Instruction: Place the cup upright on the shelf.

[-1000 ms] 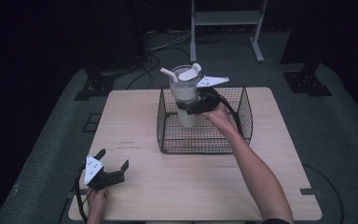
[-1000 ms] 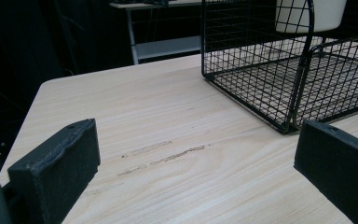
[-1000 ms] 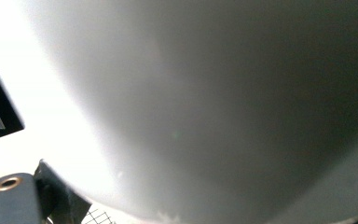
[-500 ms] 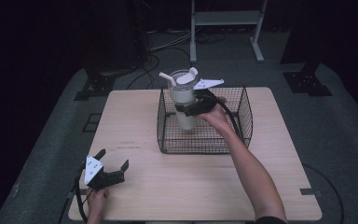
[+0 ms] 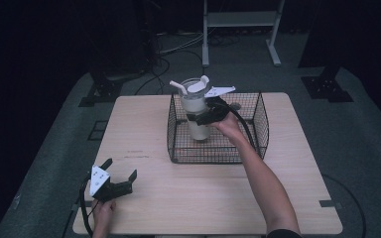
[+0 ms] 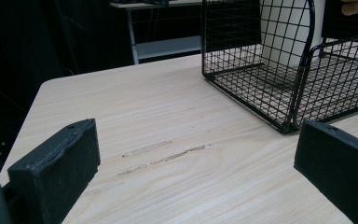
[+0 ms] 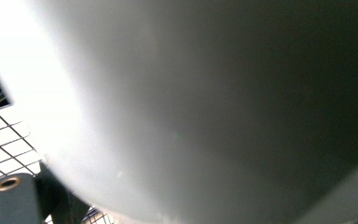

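Right tongs (image 5: 202,118) clamp the tumbler (image 5: 196,111) inside basket (image 5: 258,130).

Light wooden table (image 5: 213,198), black wire basket (image 5: 258,144) on it

1. The wire basket (image 5: 250,144) stands on the table (image 5: 203,193), toward its far edge.
2. The tumbler (image 5: 197,111) sits upright in the basket's left half.
3. The right gripper (image 5: 203,118) clasps the tumbler from the right.
4. The left gripper (image 5: 119,179) rests near the table's front-left corner, well apart from the basket.
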Demonstrator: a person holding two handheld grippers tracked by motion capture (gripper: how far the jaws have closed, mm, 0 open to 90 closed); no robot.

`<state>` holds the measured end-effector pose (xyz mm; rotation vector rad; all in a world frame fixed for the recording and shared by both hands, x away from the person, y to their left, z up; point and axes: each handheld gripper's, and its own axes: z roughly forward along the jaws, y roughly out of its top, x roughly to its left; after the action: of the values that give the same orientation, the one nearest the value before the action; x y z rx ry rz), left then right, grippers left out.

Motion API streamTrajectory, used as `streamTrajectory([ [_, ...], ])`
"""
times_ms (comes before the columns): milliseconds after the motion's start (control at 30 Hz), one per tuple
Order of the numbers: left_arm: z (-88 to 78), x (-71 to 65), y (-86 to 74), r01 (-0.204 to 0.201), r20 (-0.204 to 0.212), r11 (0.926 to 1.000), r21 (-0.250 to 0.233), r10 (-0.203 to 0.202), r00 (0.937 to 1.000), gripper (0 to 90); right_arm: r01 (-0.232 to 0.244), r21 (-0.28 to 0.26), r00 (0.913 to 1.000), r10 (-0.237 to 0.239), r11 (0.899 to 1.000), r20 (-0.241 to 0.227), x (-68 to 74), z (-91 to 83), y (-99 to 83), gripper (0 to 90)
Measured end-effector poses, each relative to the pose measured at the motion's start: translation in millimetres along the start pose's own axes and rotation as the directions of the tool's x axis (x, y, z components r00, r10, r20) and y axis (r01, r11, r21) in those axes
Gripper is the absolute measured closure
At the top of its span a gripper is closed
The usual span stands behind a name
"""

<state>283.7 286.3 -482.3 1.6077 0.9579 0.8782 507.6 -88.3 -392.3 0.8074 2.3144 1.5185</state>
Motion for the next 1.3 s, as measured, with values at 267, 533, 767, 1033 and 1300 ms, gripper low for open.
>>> streamTrajectory([
  [267, 0.0, 0.1, -0.2, 0.006, 0.002, 1.0, -0.003, -0.006, 1.0, 0.0, 0.001, 0.028, 1.0, -0.001, 1.0, -0.008, -1.3, 5.7, -5.2, 8.7],
  [533, -0.3, 0.6, -0.2, 0.005, 0.004, 1.0, -0.003, -0.005, 1.0, 0.0, -0.001, 0.044, 1.0, 0.001, 0.999, -0.009, -4.2, 10.3, -11.2, 8.6],
  [767, -0.4, 0.7, -0.1, 0.006, 0.004, 1.0, -0.003, -0.006, 1.0, 0.0, 0.013, 0.076, 0.9998, -0.012, 0.997, -0.013, -6.0, 14.0, -15.4, 8.6],
  [1033, -0.4, 0.5, -0.2, 0.006, 0.005, 1.0, -0.003, -0.006, 1.0, 0.0, 0.028, 0.076, 0.9992, -0.025, 0.997, -0.031, -9.6, 12.8, -19.0, 8.5],
  [1300, -0.3, 0.1, -0.2, 0.005, 0.005, 1.0, -0.003, -0.005, 1.0, 0.0, 0.039, 0.069, 0.9983, -0.036, 0.997, -0.046, -14.3, 6.9, -23.6, 8.4],
])
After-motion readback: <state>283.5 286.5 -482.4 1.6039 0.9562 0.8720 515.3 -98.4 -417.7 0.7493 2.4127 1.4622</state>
